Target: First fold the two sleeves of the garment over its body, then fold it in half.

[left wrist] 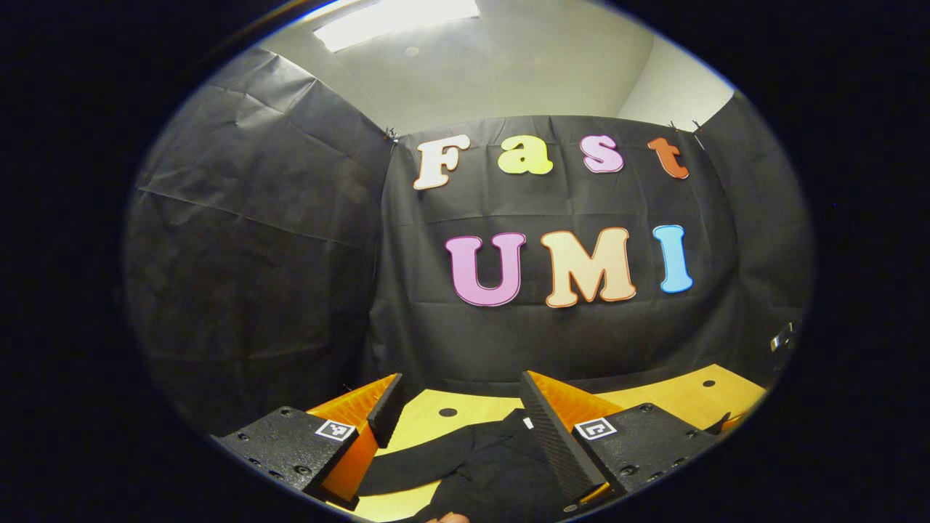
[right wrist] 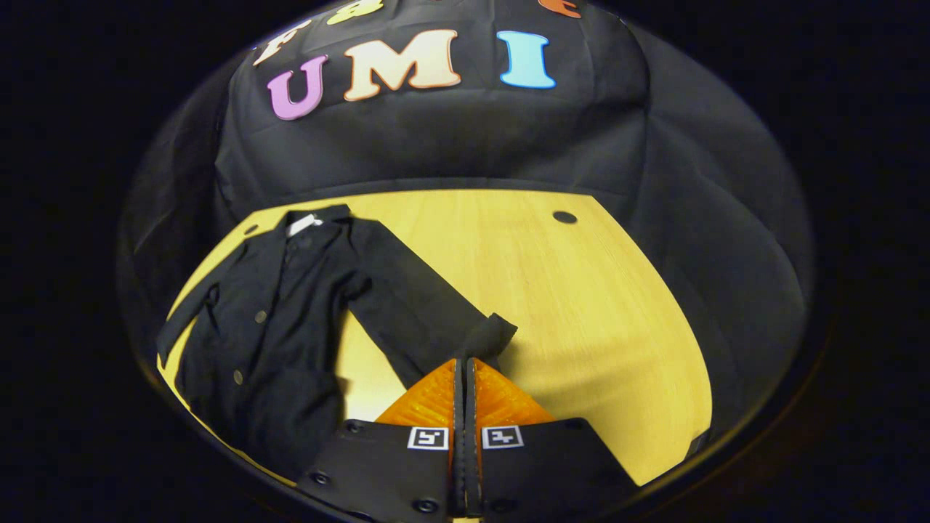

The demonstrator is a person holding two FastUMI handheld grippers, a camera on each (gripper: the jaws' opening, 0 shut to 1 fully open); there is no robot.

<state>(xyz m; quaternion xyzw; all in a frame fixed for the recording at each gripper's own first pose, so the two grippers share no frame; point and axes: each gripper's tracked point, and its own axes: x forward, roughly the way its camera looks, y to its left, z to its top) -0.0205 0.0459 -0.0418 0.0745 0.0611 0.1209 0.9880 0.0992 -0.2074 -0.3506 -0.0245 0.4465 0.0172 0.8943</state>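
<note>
Left gripper view first: black cloth (left wrist: 254, 240) hangs across the back and left side of the booth, with a pale ceiling and a bright light panel (left wrist: 396, 14) above it. Low in the picture sits a light wooden table (left wrist: 690, 399) with a small dark hole (left wrist: 448, 412) in its top. The left gripper (left wrist: 458, 418) points out over the near edge, its two fingers spread well apart, nothing between them. Under and between those fingers lies the dark shirt (left wrist: 494, 465), one sleeve (left wrist: 414, 465) running off to the left across the wood. The right-hand finger (left wrist: 556, 436) overlaps the cloth in the picture, but I cannot tell if it touches.

Over to the right gripper view: the same wooden table (right wrist: 581, 305) spreads wide, black cloth (right wrist: 450, 138) curving behind it, another round hole (right wrist: 564, 216) near the far edge. On the left half lies the shirt (right wrist: 269, 341), front up, collar (right wrist: 309, 221) toward the back wall, buttons down the middle, hem toward the near edge. Its left-hand sleeve (right wrist: 185, 312) lies close along the body; the other sleeve (right wrist: 414, 305) stretches diagonally out onto bare wood, cuff (right wrist: 494, 334) ending just ahead of the right gripper (right wrist: 463, 363). That gripper's fingers are pressed together. The tips sit at the cuff, yet whether any cloth is pinched between them, I cannot tell.
</note>
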